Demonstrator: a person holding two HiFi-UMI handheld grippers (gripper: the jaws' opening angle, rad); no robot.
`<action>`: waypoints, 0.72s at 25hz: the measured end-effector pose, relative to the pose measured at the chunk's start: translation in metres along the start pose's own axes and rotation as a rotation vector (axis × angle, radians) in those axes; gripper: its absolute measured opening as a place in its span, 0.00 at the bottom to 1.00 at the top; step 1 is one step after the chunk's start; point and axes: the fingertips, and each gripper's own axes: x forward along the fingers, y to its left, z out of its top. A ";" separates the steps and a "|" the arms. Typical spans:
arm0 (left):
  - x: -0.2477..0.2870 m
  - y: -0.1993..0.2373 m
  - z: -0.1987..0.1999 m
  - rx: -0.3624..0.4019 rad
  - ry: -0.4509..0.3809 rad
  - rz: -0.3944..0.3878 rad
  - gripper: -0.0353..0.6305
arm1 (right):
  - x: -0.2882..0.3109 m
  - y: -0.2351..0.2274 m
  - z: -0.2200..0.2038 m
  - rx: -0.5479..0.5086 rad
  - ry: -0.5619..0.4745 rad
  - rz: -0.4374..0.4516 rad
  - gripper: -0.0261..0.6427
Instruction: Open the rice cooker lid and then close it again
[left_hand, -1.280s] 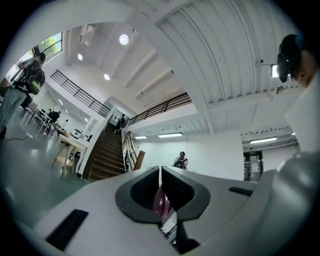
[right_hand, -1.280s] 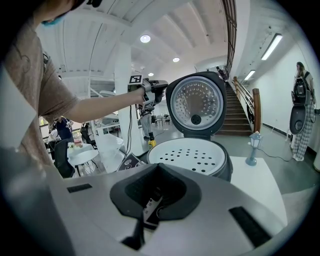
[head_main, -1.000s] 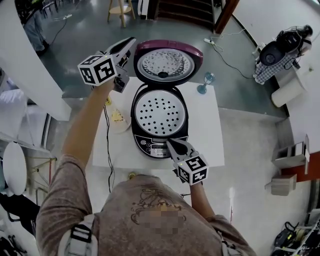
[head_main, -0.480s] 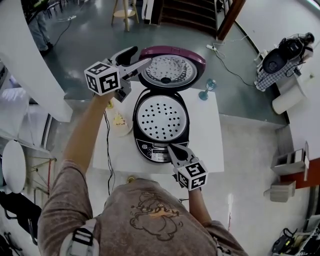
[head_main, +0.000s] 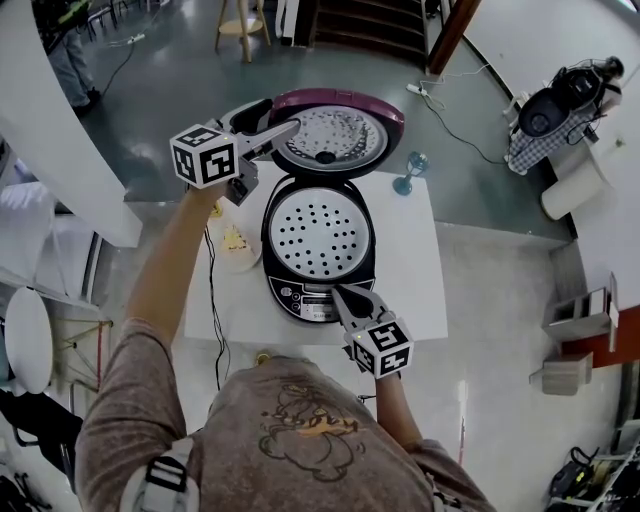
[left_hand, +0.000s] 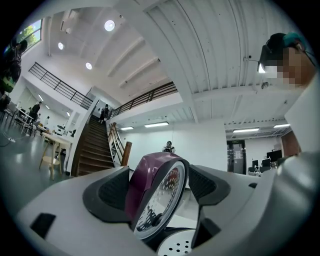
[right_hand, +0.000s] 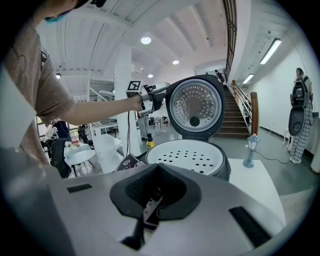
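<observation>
From my head camera I could not judge whether my left gripper (head_main: 279, 115) touched the lid (head_main: 335, 132) of the rice cooker (head_main: 368, 262). Its jaws only overlapped the lid's left rim, behind the cooker's body. The left gripper view settled more. The jaws stood wide, having just been opening, with the upright lid's edge between them: the purple shell faced one pad and the metal inner face the other. Whether the shell brushed that pad I could not tell. That view cut off nearly all of the cooker below, leaving a sliver of the perforated inner plate (head_main: 320, 222).

My right gripper (head_main: 346, 294) sat at the cooker's front with its jaws together and no part of the cooker between them. In the right gripper view they hid most of the control panel (head_main: 303, 296). That view alone showed the lid face-on, with my left arm reaching to it.

The cooker stood on a white table (head_main: 415, 270). A blue goblet (head_main: 410, 168) stood to the cooker's right and a plate (head_main: 252, 256) to its left. What lay on the plate was too small to name.
</observation>
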 end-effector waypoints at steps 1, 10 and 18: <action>0.001 0.000 0.000 -0.002 0.000 -0.002 0.61 | 0.000 0.000 0.000 0.000 0.000 -0.001 0.04; 0.005 0.002 -0.002 -0.014 0.008 -0.010 0.60 | -0.001 0.000 0.001 0.002 -0.003 -0.005 0.04; 0.010 0.008 -0.006 -0.022 0.026 -0.012 0.60 | 0.000 0.000 0.000 0.001 -0.004 -0.008 0.04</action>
